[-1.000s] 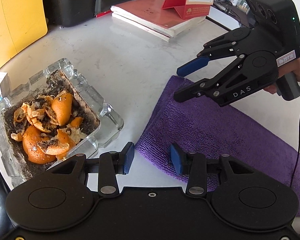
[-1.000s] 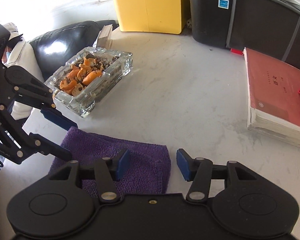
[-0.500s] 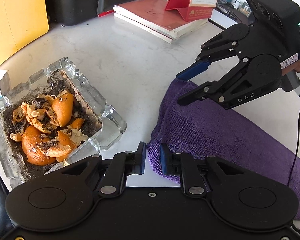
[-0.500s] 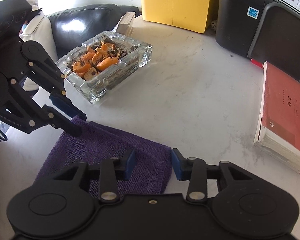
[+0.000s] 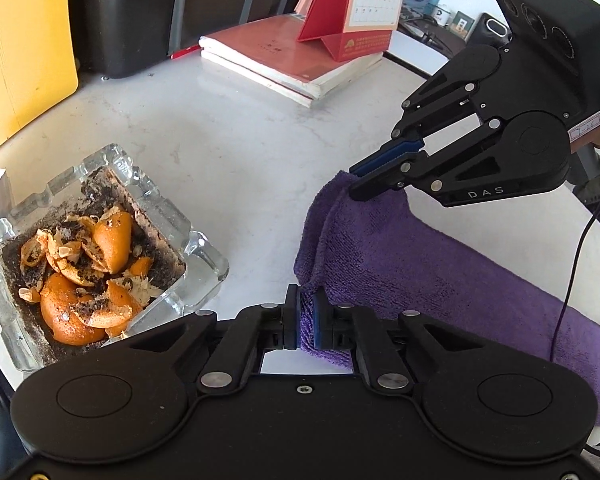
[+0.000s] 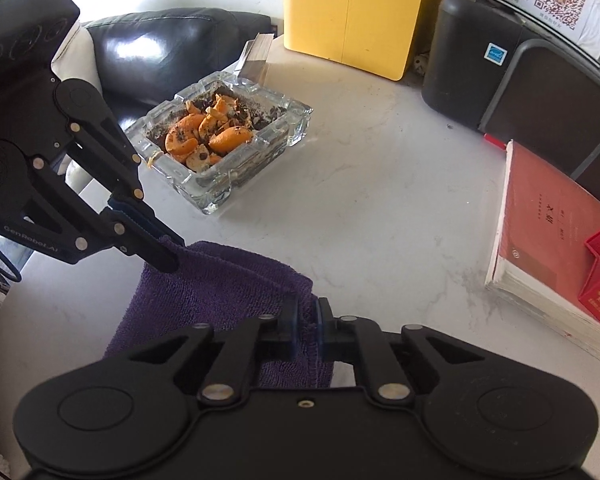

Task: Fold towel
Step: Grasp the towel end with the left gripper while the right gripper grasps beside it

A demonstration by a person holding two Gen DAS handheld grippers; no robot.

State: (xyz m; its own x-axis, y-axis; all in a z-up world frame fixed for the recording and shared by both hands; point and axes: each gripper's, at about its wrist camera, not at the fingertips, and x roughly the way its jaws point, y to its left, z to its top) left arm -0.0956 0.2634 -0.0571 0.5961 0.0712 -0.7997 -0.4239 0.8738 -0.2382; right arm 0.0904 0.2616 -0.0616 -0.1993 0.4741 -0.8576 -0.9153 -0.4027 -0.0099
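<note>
My left gripper (image 5: 308, 322) is clamped on one near corner of the purple towel (image 5: 420, 264); my right gripper (image 6: 306, 320) pinches the other corner. The towel's edge is lifted off the white table (image 6: 380, 208), the rest trailing on it (glass ashtray (image 5: 99, 248) of orange peel just beside).

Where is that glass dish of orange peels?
The glass dish sits on the white table, low on the left in the left view, just left of the purple towel.
</note>
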